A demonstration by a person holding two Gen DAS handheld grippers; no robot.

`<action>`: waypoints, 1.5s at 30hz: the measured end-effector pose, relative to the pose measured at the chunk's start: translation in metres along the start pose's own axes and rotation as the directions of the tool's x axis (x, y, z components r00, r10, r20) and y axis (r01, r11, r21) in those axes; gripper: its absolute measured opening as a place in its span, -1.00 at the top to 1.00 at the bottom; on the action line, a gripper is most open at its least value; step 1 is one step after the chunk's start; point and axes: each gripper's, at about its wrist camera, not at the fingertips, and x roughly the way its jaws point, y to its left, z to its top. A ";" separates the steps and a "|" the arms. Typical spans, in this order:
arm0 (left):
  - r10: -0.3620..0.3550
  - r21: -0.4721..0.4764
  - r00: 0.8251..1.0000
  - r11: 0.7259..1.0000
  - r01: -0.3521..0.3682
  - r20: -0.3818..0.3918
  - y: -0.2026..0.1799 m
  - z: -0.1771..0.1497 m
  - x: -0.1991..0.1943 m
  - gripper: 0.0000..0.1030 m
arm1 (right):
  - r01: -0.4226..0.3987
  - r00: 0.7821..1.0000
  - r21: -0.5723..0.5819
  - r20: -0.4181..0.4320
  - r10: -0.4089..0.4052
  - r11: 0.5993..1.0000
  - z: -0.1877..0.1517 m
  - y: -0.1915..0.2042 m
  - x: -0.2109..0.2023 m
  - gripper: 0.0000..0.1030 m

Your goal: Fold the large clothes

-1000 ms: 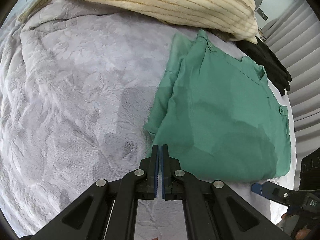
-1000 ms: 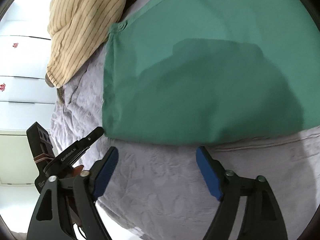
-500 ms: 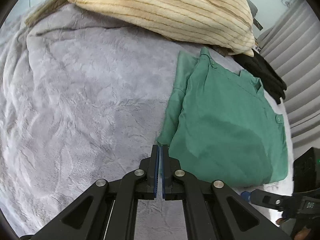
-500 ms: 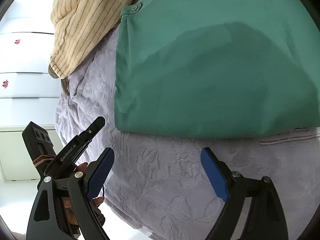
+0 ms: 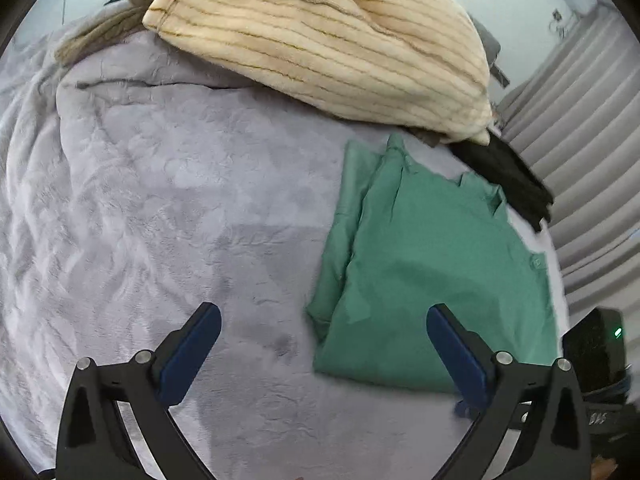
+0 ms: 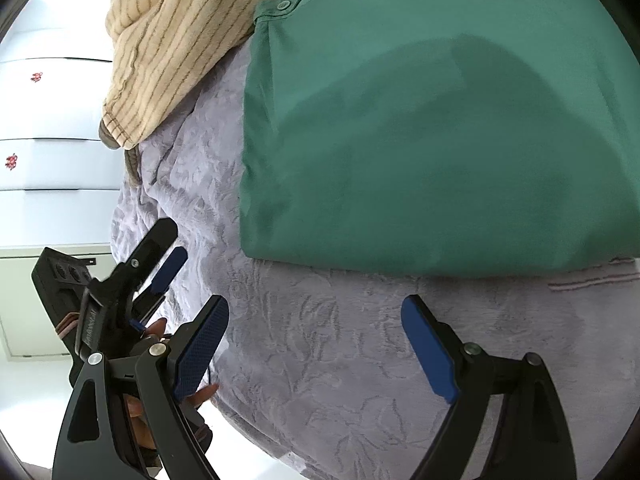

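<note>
A folded green garment (image 5: 432,272) lies flat on the grey bedspread (image 5: 160,220), at the right of the left wrist view. My left gripper (image 5: 323,314) hovers over the garment's near left corner. Its jaws are opening wide and nothing is between them or touching the pads. In the right wrist view the same green garment (image 6: 420,140) fills the upper right. My right gripper (image 6: 315,304) stands open over bare bedspread just short of the garment's near edge, holding nothing. The left gripper (image 6: 168,252) shows at the left edge there, held by a hand.
A beige striped blanket (image 5: 320,48) is heaped at the far side of the bed, with a black garment (image 5: 508,176) beside it. Grey curtains (image 5: 592,120) hang on the right. White drawers (image 6: 48,120) stand past the bed's edge.
My left gripper's jaws went from shut to wide open, and it dipped toward the garment's near corner. The right gripper slid sideways; the garment now sits further right in its view.
</note>
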 end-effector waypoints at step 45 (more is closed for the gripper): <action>0.191 -0.046 0.941 0.976 -0.212 -0.281 0.117 -0.031 0.342 -1.00 | -0.428 0.903 0.395 0.211 0.373 0.813 0.006 -0.031 0.048 -0.75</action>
